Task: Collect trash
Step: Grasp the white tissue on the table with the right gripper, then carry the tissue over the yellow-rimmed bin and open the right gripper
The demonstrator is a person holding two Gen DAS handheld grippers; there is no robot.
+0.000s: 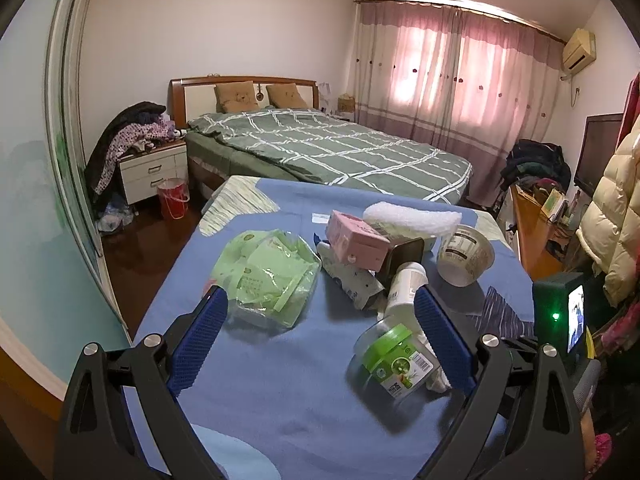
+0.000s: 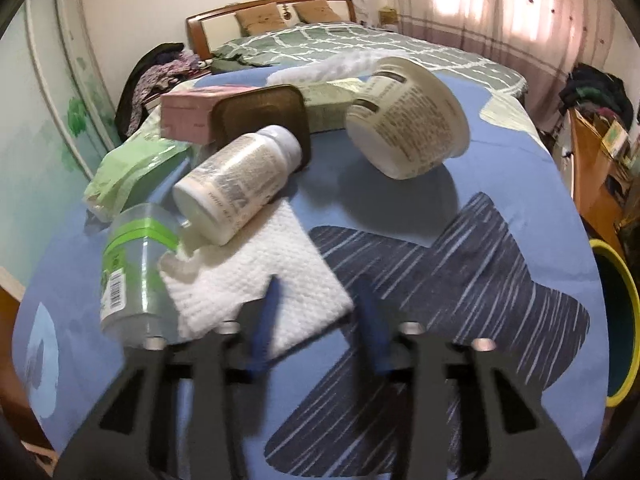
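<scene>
My left gripper (image 1: 320,312) hovers over the blue cloth-covered table (image 1: 248,360), jaws spread wide, nothing between them. Left to right in the left wrist view: crumpled green translucent plastic bag (image 1: 266,276) just past my left finger; pink cardboard box (image 1: 356,242) propped on a patterned white pouch (image 1: 352,280); dark brown square plastic lid (image 1: 404,258) standing on edge against the box; white plastic pill bottle (image 1: 404,288) on its side, leaning on the lid; clear plastic jar with green band (image 1: 392,360) on its side just inside my right finger; white foam sheet (image 1: 412,218) at the back; white paper tub with printed label (image 1: 466,254) tipped over, well right of the pile. My right gripper (image 2: 320,304) is low over the table, jaws parted, blurred; left finger over the corner of a white textured paper towel (image 2: 272,280), not pinching it. The towel lies under the bottle and touches the jar. Yellow-rimmed bin (image 2: 620,320) beside the table's right edge.
</scene>
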